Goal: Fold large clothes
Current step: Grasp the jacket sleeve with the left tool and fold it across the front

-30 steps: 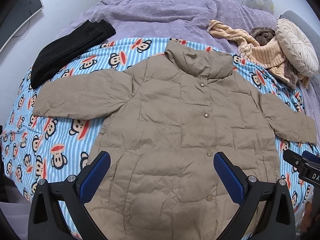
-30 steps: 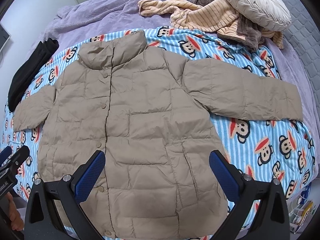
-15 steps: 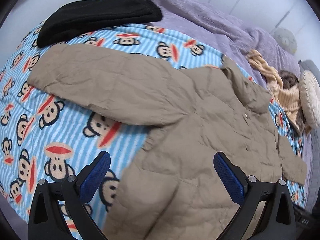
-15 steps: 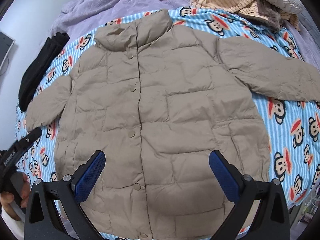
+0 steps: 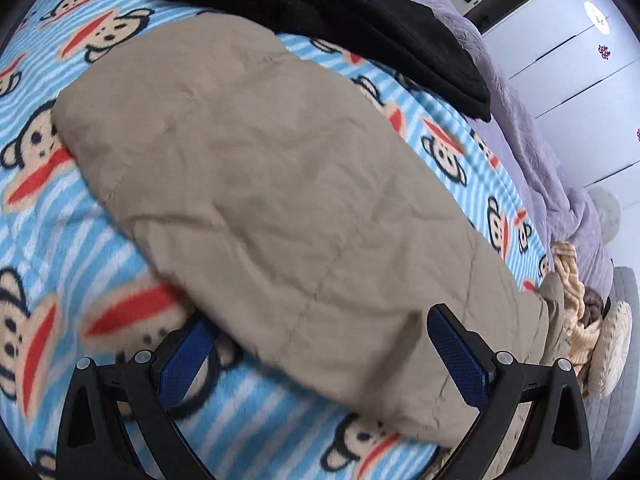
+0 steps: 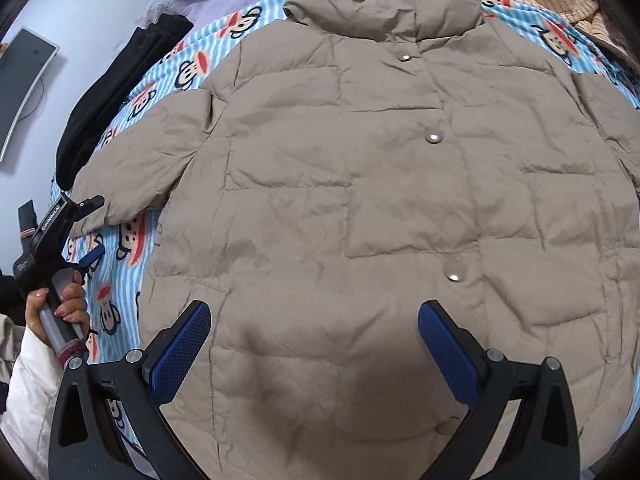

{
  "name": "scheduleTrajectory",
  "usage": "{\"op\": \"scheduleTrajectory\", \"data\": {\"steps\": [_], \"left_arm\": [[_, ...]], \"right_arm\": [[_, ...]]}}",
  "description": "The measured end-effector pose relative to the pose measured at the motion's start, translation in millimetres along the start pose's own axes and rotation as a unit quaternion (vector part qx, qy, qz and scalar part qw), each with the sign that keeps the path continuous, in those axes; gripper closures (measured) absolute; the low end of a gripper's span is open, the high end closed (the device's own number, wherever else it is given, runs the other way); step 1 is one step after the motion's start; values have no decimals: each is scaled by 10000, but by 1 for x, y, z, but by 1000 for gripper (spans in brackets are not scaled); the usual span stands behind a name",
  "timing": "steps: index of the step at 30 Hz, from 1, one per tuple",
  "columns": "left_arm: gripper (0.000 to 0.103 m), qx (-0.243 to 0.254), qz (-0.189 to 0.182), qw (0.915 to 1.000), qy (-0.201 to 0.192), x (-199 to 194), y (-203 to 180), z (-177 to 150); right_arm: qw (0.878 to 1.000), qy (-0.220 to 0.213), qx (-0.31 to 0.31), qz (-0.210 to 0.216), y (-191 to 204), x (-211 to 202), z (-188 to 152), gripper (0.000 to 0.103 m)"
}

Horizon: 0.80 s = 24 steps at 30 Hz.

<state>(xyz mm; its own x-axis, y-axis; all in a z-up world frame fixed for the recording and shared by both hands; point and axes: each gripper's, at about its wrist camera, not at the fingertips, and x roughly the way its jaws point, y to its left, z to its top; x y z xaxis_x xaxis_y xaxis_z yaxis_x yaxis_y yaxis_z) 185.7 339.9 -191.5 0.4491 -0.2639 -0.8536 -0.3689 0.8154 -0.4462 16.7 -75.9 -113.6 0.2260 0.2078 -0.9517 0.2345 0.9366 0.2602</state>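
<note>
One tan puffer jacket (image 6: pixel 360 200) lies spread flat, front up, on the monkey-print blanket (image 5: pixel 60 240); I count three snaps showing down its closure. Its one sleeve (image 5: pixel 260 200) on my left stretches out toward one folded black garment (image 5: pixel 340 12). My left claw (image 5: pixel 320 364) hangs over that sleeve, fingers wide apart, gripping nothing. My right claw (image 6: pixel 316 352) hovers over the jacket's lower body, likewise spread and empty. My left hand (image 6: pixel 60 304) wraps the other tool's handle.

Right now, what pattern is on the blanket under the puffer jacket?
Light-blue stripes with cartoon monkey faces; clearest in left wrist view.
</note>
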Motion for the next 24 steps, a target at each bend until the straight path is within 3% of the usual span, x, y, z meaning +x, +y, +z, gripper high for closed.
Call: {"op": "scheduleTrajectory", "data": {"steps": [3,4,5,6,8,13,15,16,17,24], "left_arm": [[2,78,175,9996,-223,8,-8,20],[16,74,295,9991,-287,11,-9,26],[40,81,403,9987,-316,13,-11,32],[52,114,457,9983,-330,15,-12,36],[88,149,262,9990,-341,13,-13,41],[92,808,373,9931,-762,-21,-30,37],[92,1148,392,9877,-990,-38,-42,34],[92,1320,375,9844,-1101,-48,-50,31],[92,1460,346,9815,-1190,-55,-57,30],[92,2608,91,9514,-1633,-93,-127,2]], "right_arm": [[9999,-103,16,7,11,10,8,0],[9999,-152,10,20,15,12,11,0],[9998,-186,-5,27,19,15,15,0],[9998,-209,-24,40,23,18,19,0],[9996,-264,-80,72,32,22,29,0],[9976,-585,-285,216,60,28,55,3],[9962,-771,-312,252,71,32,64,27],[9960,-793,-310,285,76,35,71,56],[9962,-707,-278,433,81,42,78,75],[9919,-444,-142,1186,110,92,103,80]]}}
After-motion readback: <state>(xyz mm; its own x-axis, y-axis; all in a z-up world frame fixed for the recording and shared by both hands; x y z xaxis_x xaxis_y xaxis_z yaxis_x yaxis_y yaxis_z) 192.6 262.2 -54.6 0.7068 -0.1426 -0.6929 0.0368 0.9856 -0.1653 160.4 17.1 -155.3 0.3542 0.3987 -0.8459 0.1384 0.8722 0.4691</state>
